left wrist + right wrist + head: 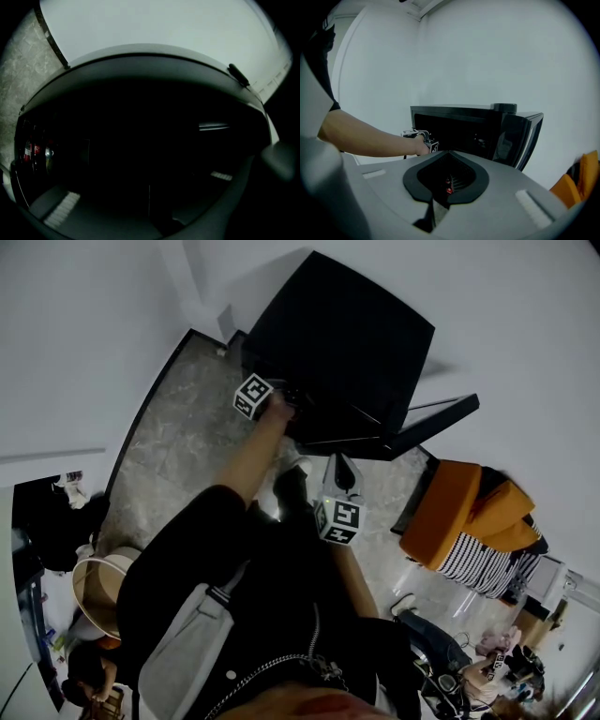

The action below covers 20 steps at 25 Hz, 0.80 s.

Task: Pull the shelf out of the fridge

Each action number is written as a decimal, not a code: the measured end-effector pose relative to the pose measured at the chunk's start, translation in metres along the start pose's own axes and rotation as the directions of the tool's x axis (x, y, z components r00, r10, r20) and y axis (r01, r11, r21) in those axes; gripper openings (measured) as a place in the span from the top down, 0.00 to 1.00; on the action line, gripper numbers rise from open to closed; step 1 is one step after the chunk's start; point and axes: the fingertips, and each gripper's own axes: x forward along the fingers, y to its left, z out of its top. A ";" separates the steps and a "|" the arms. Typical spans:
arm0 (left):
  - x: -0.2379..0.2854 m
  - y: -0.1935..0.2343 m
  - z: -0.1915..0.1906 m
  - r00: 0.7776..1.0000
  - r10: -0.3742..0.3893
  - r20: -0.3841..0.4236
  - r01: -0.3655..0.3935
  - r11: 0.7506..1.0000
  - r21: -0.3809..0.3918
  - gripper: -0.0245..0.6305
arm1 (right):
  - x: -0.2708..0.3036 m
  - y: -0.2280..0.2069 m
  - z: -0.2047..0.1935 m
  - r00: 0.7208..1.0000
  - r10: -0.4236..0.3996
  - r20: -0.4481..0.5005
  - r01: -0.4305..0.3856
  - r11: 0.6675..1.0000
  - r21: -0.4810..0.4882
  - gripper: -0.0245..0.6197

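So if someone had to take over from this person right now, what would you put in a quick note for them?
Left gripper: extended into the open fridge. Its own view is too dark to tell whether it grips anything.
Right gripper: shut, empty, held back in front of the fridge.
Things: the fridge door stands swung open. The shelf cannot be made out in the dark interior.
Done: door open, left gripper at the inside.
Left: probably confirm a grip on the shelf, then pull it straight out.
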 end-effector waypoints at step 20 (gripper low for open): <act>-0.035 0.002 0.002 1.000 0.007 -0.023 -0.007 1.000 0.004 0.93 | 0.004 0.012 -0.007 1.000 0.010 0.000 -0.010 0.998 0.067 0.96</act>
